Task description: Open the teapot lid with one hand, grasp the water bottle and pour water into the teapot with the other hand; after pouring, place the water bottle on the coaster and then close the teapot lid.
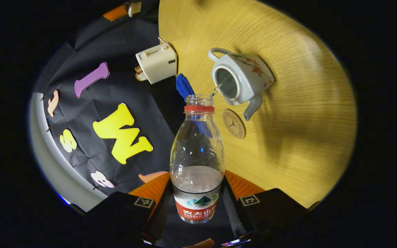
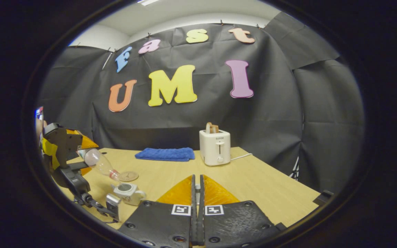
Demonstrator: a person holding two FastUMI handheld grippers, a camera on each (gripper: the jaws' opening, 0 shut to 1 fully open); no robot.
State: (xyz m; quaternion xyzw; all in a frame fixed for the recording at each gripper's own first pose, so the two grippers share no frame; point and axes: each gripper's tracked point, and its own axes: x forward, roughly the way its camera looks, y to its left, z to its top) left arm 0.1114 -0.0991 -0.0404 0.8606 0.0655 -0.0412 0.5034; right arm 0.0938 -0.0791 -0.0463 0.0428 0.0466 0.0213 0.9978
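Observation:
My left gripper [image 1: 197, 194] is shut on the clear water bottle [image 1: 197, 155], which has a red neck ring and no cap. The bottle tilts toward the white teapot [image 1: 241, 77], whose top is open, and a thin stream runs from its mouth into the opening. The round coaster [image 1: 234, 124] lies beside the spout. In the right gripper view the left gripper [image 2: 65, 151] holds the bottle [image 2: 98, 163] slanted over the teapot [image 2: 128, 193], near the coaster [image 2: 128, 176]. My right gripper [image 2: 197, 182] is raised, its fingers pressed together on a small pale piece, seemingly the lid's knob.
A white toaster [image 2: 215, 147] with bread in it stands at the back of the wooden table [image 2: 260, 186], its cord trailing right. A folded blue cloth [image 2: 165, 154] lies to its left. The toaster [image 1: 156, 62] and cloth [image 1: 184, 86] sit beyond the bottle.

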